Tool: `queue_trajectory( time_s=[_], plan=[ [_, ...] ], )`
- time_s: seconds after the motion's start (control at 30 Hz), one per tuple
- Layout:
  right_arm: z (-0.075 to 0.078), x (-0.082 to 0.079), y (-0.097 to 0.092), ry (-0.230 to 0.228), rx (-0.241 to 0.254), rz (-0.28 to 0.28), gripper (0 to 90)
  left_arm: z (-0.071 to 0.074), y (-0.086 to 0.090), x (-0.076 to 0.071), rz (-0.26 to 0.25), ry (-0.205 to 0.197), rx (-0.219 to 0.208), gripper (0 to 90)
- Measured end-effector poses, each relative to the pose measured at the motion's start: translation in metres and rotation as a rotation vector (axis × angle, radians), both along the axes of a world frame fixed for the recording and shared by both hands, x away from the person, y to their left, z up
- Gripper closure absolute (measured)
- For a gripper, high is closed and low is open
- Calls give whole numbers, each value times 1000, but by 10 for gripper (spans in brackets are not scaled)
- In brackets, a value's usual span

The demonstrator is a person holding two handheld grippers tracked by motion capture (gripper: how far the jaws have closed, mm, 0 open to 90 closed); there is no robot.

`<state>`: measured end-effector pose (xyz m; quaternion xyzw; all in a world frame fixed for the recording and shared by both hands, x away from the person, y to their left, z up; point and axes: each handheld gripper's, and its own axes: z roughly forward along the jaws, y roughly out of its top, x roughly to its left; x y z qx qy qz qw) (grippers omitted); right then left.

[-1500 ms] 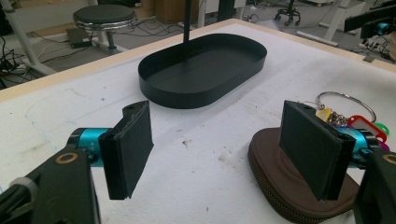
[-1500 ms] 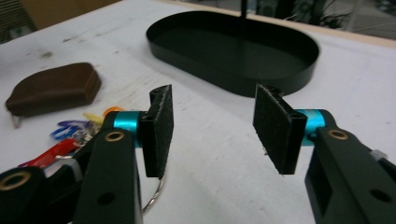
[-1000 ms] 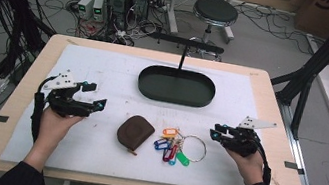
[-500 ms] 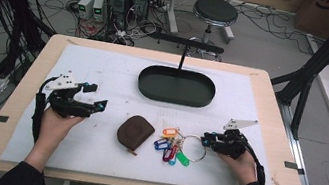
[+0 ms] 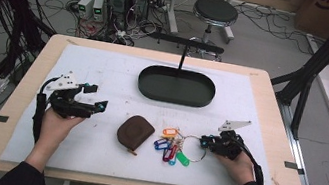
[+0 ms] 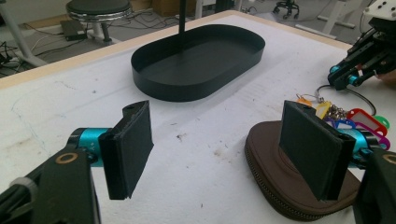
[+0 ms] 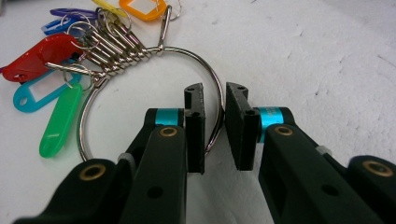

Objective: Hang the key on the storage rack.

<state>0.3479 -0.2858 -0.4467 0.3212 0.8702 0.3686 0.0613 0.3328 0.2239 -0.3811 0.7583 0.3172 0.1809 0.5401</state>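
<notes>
A large metal key ring (image 5: 195, 148) with several coloured tags (image 5: 171, 147) lies on the white mat beside a brown zip pouch (image 5: 134, 131). My right gripper (image 5: 203, 141) is low at the ring's right side. In the right gripper view its jaws (image 7: 215, 93) straddle the ring's wire (image 7: 187, 51). They have just been closing, and a narrow gap still shows on both sides of the wire. My left gripper (image 5: 98, 98) hovers open left of the pouch, nothing between its pads (image 6: 219, 149). The pouch (image 6: 266, 158) lies just beyond its right pad.
A black oval tray (image 5: 152, 90) with an upright post stands at the back centre of the mat; its wall (image 6: 196, 84) shows ahead of the left gripper. Bare mat lies between tray and pouch. The wooden table edge runs around the mat.
My right gripper has moved left and down to the key ring, and its jaws have narrowed around the wire. The left gripper, pouch and tags have not moved.
</notes>
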Motion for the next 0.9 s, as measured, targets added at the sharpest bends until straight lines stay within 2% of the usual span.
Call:
queue_trajectory(
  time_s=[0.23, 0.33, 0.53, 0.73, 0.9],
  plan=[
    [-1, 1, -1, 2, 4, -12, 847, -1, -1, 0, 0, 2, 3, 260],
    [0, 0, 0, -6, -10, -18, 864, -1, -1, 0, -1, 3, 4, 260],
    [1, 1, -1, -25, -4, -28, 879, -1, -1, -1, 1, 2, -1, 259],
    [9, -1, -7, -63, 42, -44, 881, -1, 1, -1, 7, 1, -3, 260],
    [21, -4, -13, -103, 117, -66, 881, 0, 2, -1, 6, -3, -3, 260]
  ],
)
